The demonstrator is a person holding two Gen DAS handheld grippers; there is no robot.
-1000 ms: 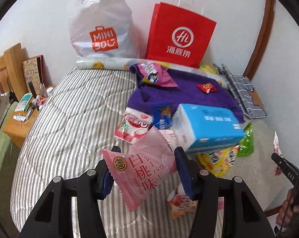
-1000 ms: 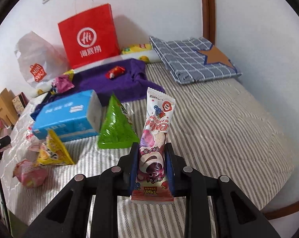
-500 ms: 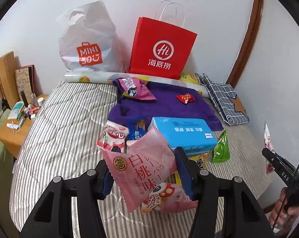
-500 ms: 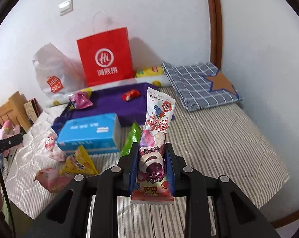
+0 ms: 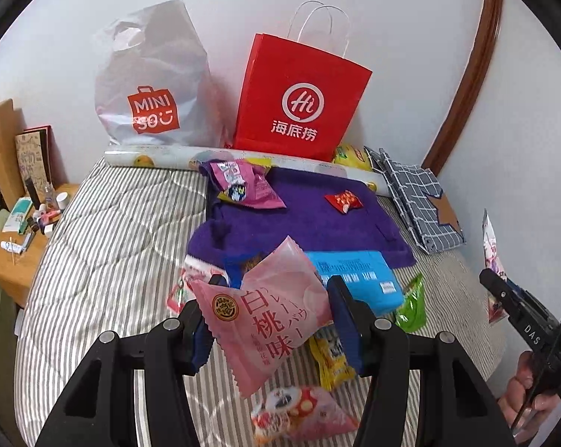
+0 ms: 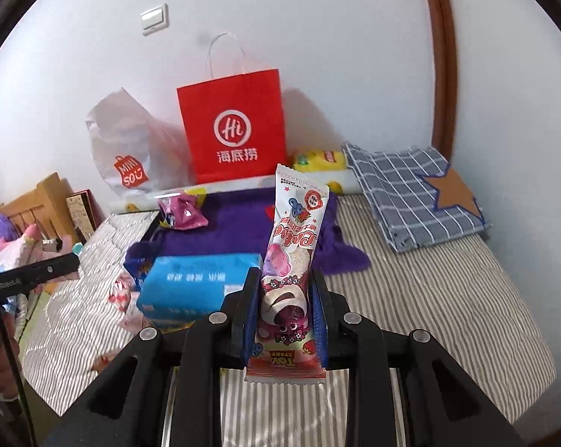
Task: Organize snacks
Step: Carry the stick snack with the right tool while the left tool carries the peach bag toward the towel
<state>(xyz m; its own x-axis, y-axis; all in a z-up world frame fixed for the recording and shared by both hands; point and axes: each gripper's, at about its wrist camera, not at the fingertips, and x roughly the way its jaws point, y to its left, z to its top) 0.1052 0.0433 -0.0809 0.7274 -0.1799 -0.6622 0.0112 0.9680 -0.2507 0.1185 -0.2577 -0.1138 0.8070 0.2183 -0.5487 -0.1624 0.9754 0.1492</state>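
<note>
The left claw (image 5: 271, 320) is clamped on a pink peach-flavour snack packet (image 5: 269, 313), held tilted above the near part of the striped bed (image 5: 105, 246). The right claw (image 6: 284, 314) is closed narrowly on a tall strawberry snack stick packet (image 6: 293, 260), which stands upright between its blue pads (image 6: 319, 311). On the bed beneath the left claw lie a yellow packet (image 5: 330, 357), a pink packet with a cartoon print (image 5: 299, 413) at the near edge, and a green packet (image 5: 411, 305) just right of a blue tissue pack (image 5: 358, 279). Farther back a purple towel (image 5: 317, 227) carries a magenta snack bag (image 5: 243, 184) at its far left and a small red packet (image 5: 344, 201) toward its right. Against the far wall stand a red paper bag (image 5: 299, 104) and, to its left, a white plastic bag (image 5: 154, 82). A folded checked cloth (image 6: 411, 193) lies at the far right of the bed. A wooden nightstand (image 5: 16, 249) sits left of the bed.
</note>
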